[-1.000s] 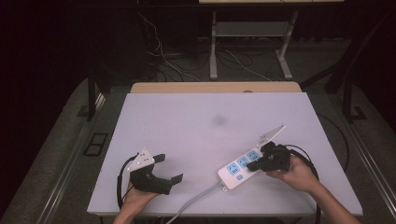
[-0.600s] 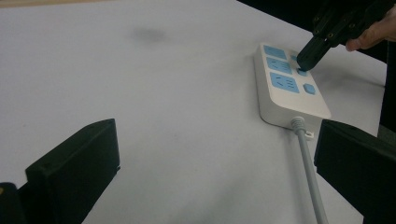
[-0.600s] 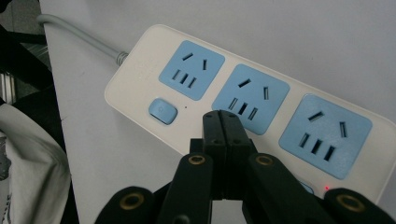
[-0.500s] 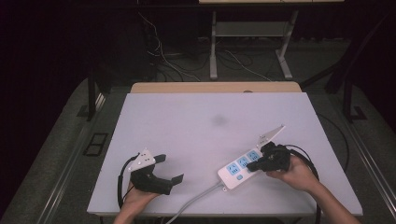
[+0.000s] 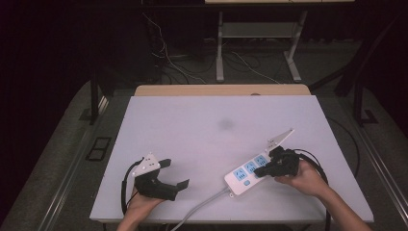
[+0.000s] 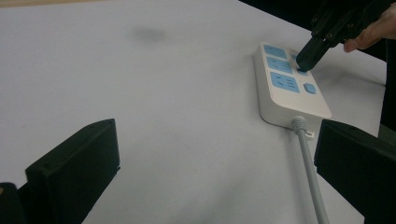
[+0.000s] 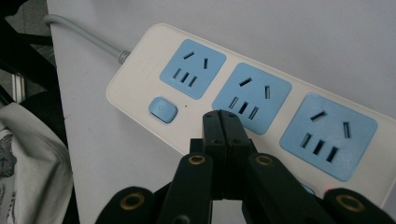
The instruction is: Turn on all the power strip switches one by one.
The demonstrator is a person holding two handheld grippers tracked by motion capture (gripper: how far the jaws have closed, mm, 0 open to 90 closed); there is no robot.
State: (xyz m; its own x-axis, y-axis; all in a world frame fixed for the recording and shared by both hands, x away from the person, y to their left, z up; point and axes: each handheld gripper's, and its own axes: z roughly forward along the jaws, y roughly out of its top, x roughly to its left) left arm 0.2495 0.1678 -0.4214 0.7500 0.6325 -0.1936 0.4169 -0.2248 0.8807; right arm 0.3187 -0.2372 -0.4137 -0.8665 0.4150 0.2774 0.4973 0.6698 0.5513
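A white power strip with three blue sockets and a blue switch button lies on the white table at the front right. Its grey cable runs off over the front edge. My right gripper is shut with nothing in it. Its closed tips sit on the strip's edge beside the middle socket, a little past the button. At the front left my left gripper rests open on the table, its jaws wide apart and pointing at the strip.
A faint dark smudge marks the middle of the table. A wooden strip borders the far edge. Beyond it stand a metal frame and loose floor cables. White cloth hangs beside the table's near edge.
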